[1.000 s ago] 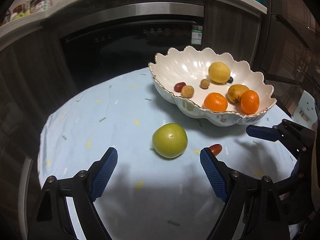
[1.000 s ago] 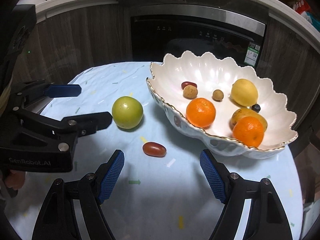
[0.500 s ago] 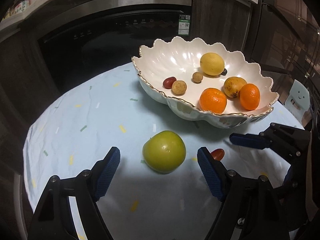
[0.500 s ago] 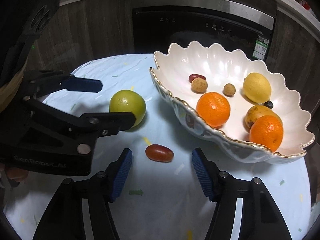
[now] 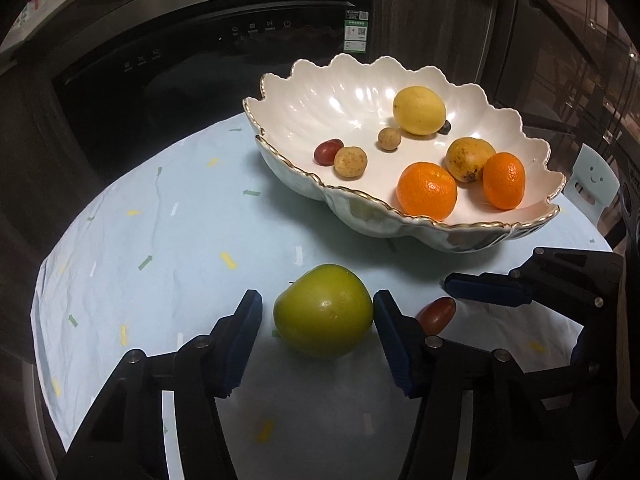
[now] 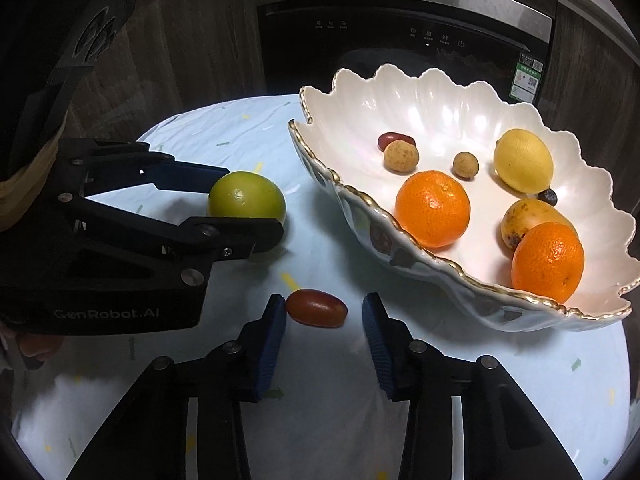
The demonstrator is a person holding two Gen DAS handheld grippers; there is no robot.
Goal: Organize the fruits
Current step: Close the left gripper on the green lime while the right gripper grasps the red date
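We are closing the left gripper (image 5: 316, 312) around the green fruit (image 5: 323, 311) lying toward the near edge of the table (image 5: 160, 240): since a second ago its jaws have been narrowing and it has drawn in over the fruit. One pad (image 5: 390, 332) is touching the fruit; the other stands just clear, so nothing is gripped yet. Just beside it, we are likewise narrowing the right gripper (image 6: 324, 334) about the small red fruit (image 6: 317, 307) (one pad at its end, the other apart); it too has hold of nothing. Both loose fruits are therefore nearly ready for lifting. To the right, the scalloped bowl (image 6: 440, 92) is already holding two oranges (image 6: 433, 209), a lemon (image 6: 523, 160) and smaller fruits. Its raised rim is standing between the grippers and the bowl's floor, and the two grippers are working close together.
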